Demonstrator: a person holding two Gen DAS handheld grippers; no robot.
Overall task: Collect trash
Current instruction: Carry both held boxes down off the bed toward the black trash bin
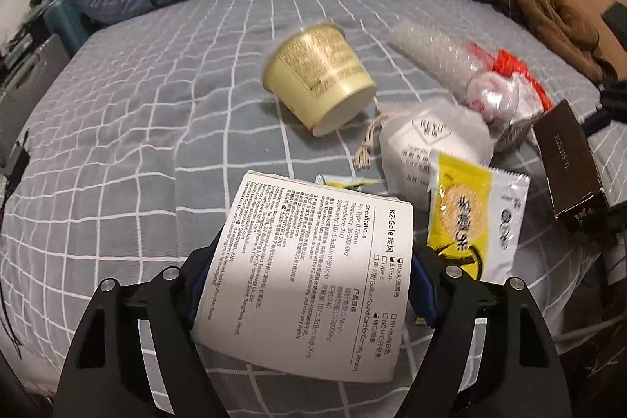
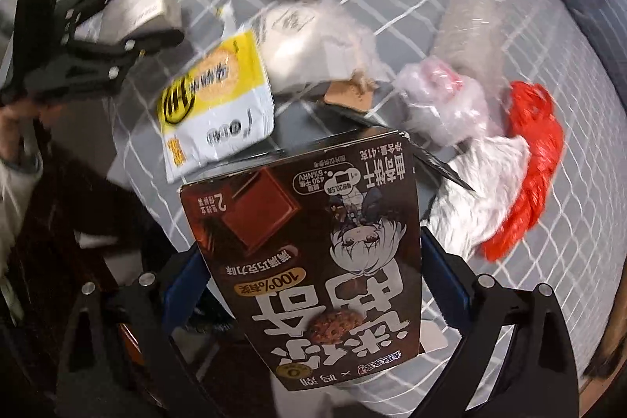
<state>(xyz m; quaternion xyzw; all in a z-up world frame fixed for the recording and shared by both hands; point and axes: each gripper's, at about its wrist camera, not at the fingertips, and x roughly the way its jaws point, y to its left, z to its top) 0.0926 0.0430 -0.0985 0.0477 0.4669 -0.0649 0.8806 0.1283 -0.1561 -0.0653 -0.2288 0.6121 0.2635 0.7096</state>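
Trash lies scattered over the checked bedsheet (image 1: 137,143), and we already carry two pieces of it.

From the left wrist view, we see our left gripper (image 1: 309,285) pinching the white earphone box (image 1: 305,273) by its two side faces, the box tilted up toward the lens. The grip sits near one end of the box, so we judge it could pivot or slide out if the hand swings fast. Beyond it the yellow noodle cup (image 1: 319,77) lies on its side, free to roll. The yellow snack packet (image 1: 470,218) rests just beside the box and overlaps the white pouch (image 1: 435,140); a careless pass could drag either along.

From the right wrist view, our right gripper (image 2: 309,281) clamps the brown chocolate biscuit box (image 2: 313,261) between its blue pads, pointing down over the bed. The picture is smeared, which suggests quick motion, and thin cardboard can buckle under the squeeze. The left gripper shows at the upper left, near enough that we judge the two boxes could knock together. Below lie the red mesh bag (image 2: 533,175) and the crumpled clear plastic (image 2: 443,100), light pieces that a passing box corner could snag.
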